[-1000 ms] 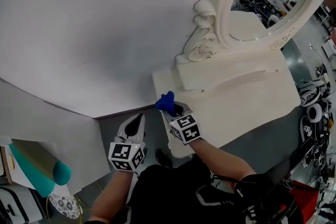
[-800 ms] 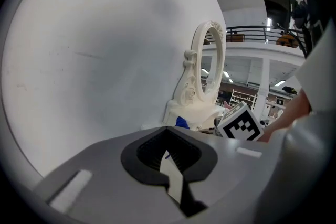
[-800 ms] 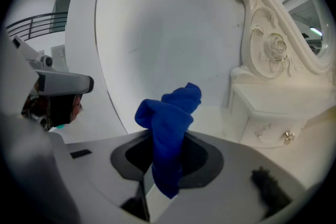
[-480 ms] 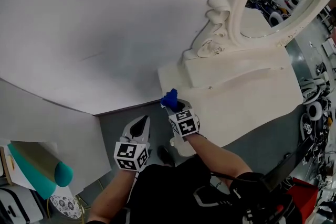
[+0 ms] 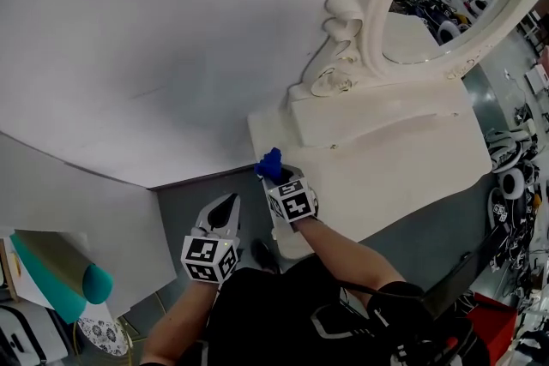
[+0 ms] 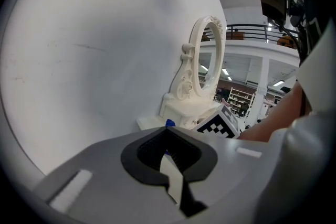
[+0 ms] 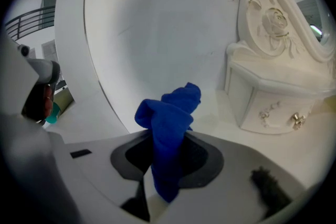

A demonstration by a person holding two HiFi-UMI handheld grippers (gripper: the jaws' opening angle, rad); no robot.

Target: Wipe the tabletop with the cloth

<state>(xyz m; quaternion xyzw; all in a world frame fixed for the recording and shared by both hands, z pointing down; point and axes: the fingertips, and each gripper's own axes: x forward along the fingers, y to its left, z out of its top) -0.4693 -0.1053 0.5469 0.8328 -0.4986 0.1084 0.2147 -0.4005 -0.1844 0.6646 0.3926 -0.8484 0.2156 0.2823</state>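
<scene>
Soft blue cloth (image 7: 168, 123), smooth matt tabletop (image 5: 403, 167)

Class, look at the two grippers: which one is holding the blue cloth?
The right gripper: its jaws are shut on the blue cloth, which sticks up between them. The left gripper has its jaws together on nothing.

Plain white wall (image 5: 171, 30); grey floor (image 5: 180, 200); ornate cream oval mirror (image 5: 433, 0) on drawer base (image 5: 377, 111)

left claw (image 5: 227, 201), right claw (image 5: 279, 177): grey-white | marker cubes (image 5: 208, 258): black-white squares | shirt (image 5: 262, 313): black
</scene>
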